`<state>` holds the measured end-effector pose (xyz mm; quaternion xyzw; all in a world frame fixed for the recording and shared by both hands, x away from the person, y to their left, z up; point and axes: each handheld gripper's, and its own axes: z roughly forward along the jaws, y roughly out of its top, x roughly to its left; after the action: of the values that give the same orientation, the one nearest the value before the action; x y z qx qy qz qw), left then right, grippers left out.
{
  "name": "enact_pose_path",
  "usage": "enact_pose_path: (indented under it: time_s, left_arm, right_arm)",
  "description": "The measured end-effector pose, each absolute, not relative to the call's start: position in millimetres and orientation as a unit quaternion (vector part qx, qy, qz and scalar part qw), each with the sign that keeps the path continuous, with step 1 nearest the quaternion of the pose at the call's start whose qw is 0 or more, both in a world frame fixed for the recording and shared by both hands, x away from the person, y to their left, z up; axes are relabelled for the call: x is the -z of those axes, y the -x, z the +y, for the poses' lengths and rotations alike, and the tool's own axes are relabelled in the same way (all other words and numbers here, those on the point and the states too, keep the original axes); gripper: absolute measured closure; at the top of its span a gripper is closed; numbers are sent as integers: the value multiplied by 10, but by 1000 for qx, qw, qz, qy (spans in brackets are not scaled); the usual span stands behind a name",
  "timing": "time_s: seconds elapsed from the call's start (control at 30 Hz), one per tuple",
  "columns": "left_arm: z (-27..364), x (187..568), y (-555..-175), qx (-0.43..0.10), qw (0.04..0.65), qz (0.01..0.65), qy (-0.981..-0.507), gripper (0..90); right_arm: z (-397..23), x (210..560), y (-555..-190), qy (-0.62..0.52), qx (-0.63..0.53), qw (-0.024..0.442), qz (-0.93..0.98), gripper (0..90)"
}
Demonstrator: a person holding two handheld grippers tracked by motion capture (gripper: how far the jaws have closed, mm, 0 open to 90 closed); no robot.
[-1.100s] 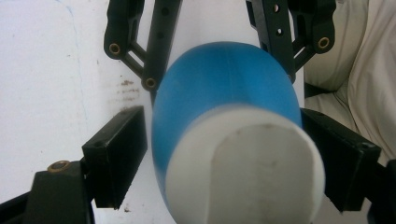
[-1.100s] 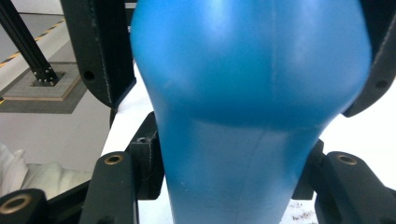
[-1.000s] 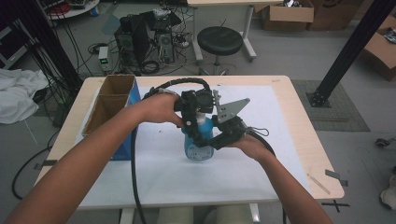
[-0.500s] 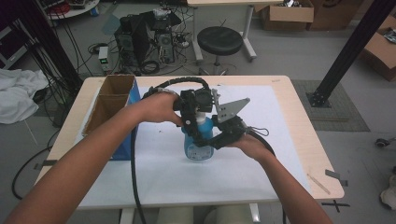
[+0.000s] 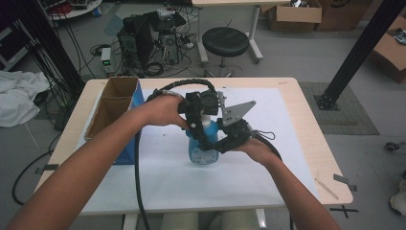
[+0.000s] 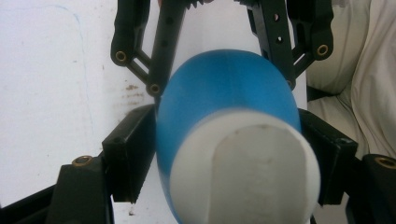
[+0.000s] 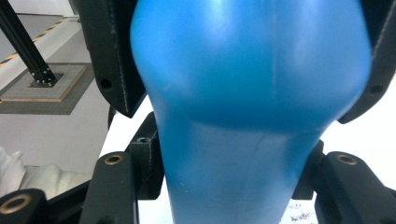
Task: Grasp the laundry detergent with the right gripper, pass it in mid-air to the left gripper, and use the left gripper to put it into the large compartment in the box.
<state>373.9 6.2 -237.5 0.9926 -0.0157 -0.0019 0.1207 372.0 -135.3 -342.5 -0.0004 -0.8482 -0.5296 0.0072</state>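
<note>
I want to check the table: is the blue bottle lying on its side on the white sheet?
No, the blue bottle stands upright on the white sheet, with both tongs closed around it.

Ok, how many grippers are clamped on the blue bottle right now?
2. The left gripper grips the blue bottle near its white top; the right gripper grips its body lower down, from the right side.

Lab: computer tower [image 5: 139, 36], floor cables [image 5: 158, 67], stool [image 5: 225, 42]

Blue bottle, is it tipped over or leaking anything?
No. The blue bottle stands upright on the white table cover, with the left gripper near its top and the right gripper on its body. No spill shows.
</note>
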Motion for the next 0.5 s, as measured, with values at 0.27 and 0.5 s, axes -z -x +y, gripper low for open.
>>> enact_pose_path:
  time_s: [0.27, 0.5]
  left_arm:
    - [59, 2376, -3741, 0, 121, -19, -993, 334]
    - [63, 2374, -3733, 2, 124, -24, -992, 368]
  right_arm:
    - [-1357, 3424, -3719, 2, 528, 7, -849, 440]
    - [-1358, 3425, -3720, 2, 529, 7, -849, 440]
